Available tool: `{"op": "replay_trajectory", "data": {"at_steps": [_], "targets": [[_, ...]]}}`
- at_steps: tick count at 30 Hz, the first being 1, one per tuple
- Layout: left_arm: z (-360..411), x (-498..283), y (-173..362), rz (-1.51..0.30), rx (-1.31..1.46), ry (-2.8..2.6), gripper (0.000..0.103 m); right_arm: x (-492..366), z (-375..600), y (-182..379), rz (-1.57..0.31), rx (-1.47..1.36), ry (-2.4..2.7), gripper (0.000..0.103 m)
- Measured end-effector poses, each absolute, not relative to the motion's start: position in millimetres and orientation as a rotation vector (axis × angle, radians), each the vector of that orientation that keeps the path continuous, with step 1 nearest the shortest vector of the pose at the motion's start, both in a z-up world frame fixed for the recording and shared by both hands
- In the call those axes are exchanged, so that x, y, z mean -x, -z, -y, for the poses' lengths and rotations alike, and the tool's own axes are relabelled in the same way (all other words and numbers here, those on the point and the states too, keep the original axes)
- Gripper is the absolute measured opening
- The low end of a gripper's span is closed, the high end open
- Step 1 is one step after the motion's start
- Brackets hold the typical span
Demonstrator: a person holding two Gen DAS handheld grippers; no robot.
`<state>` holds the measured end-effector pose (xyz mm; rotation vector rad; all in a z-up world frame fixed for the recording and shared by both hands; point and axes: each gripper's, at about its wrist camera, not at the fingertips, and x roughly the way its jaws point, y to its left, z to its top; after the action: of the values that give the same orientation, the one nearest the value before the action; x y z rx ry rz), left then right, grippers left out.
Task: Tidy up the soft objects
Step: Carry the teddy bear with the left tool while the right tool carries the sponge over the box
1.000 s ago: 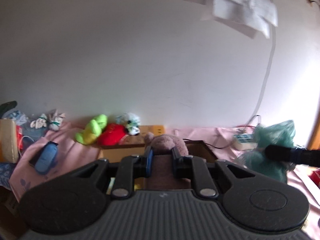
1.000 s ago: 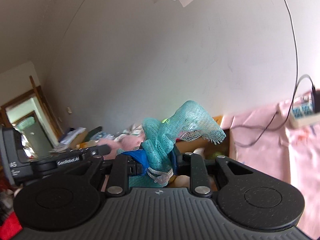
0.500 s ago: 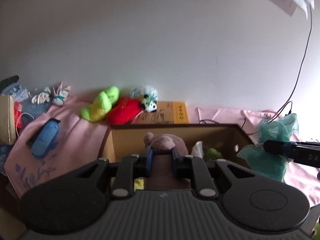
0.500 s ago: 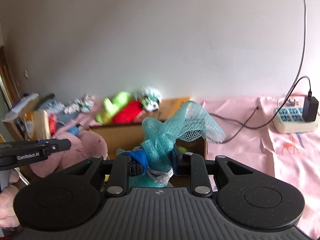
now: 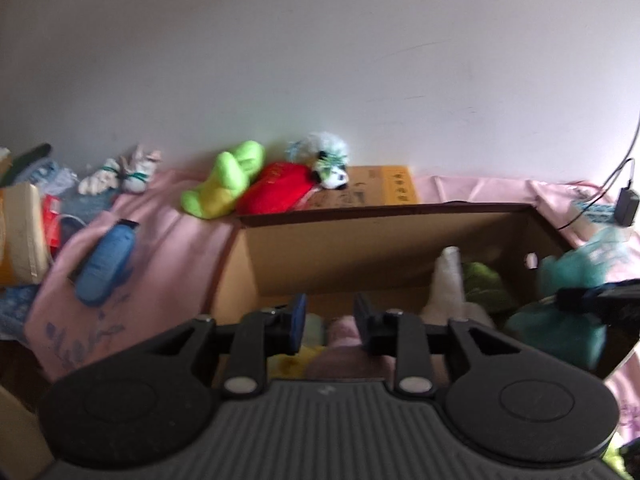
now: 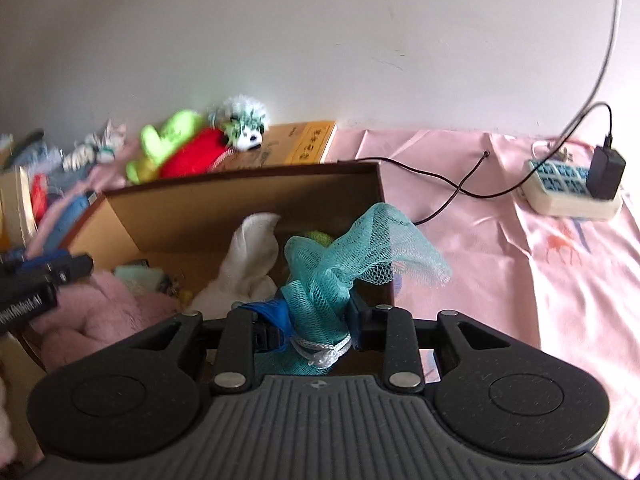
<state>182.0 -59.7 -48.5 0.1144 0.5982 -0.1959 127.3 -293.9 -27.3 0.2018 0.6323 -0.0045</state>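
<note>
A brown cardboard box (image 5: 400, 248) (image 6: 224, 212) stands open on a pink cloth. My left gripper (image 5: 329, 322) is over the box with its fingers apart; the pink plush toy (image 5: 344, 350) (image 6: 100, 312) lies just below them inside the box. My right gripper (image 6: 316, 320) is shut on a teal mesh bath pouf (image 6: 352, 256) (image 5: 576, 280) and holds it over the box's right end. A white plush (image 6: 250, 268) and a green soft thing (image 5: 482, 280) lie in the box.
Behind the box lie a lime green plush (image 5: 224, 184), a red plush (image 5: 280, 188) and a small panda toy (image 5: 328, 160). A blue object (image 5: 106, 264) lies on the cloth at left. A power strip (image 6: 572, 188) with cables sits at right.
Both grippers have tilted down toward the box. My left gripper has opened and the pink plush has dropped from between its fingers into the box. The right still holds the pouf.
</note>
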Motion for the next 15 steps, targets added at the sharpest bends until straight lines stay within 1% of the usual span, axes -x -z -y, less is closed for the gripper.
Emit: {"op": "replay_trajectory", "data": {"at_steps": [3, 5, 6, 7, 9, 10, 11, 13, 14, 15], "targets": [[51, -181, 43, -0.59, -0.107, 0.165, 0.035, -120, 298, 21, -0.582, -0.228, -0.013, 0.013], [44, -175, 34, -0.565, -0.082, 0.162, 0.037, -114, 301, 14, -0.531, -0.261, -0.013, 0.014], [41, -170, 29, -0.55, -0.07, 0.162, 0.043, -114, 302, 13, -0.519, -0.264, -0.028, 0.014], [38, -166, 24, -0.535, -0.06, 0.16, 0.046, -114, 298, 11, -0.523, -0.23, -0.034, 0.015], [33, -153, 16, -0.506, -0.048, 0.168, 0.047, -115, 292, 10, -0.519, -0.169, -0.018, 0.016], [31, -147, 13, -0.497, -0.048, 0.173, 0.047, -114, 294, 10, -0.512, -0.196, -0.042, 0.016], [30, -141, 10, -0.492, -0.047, 0.182, 0.047, -116, 297, 11, -0.527, -0.226, -0.063, 0.016], [27, -129, 8, -0.494, -0.041, 0.212, 0.046, -123, 291, 16, -0.597, -0.152, 0.003, 0.016], [26, -122, 7, -0.499, -0.043, 0.229, 0.046, -122, 290, 16, -0.578, -0.133, 0.04, 0.019], [24, -114, 7, -0.5, -0.042, 0.256, 0.046, -117, 295, 15, -0.546, -0.182, 0.032, 0.019]]}}
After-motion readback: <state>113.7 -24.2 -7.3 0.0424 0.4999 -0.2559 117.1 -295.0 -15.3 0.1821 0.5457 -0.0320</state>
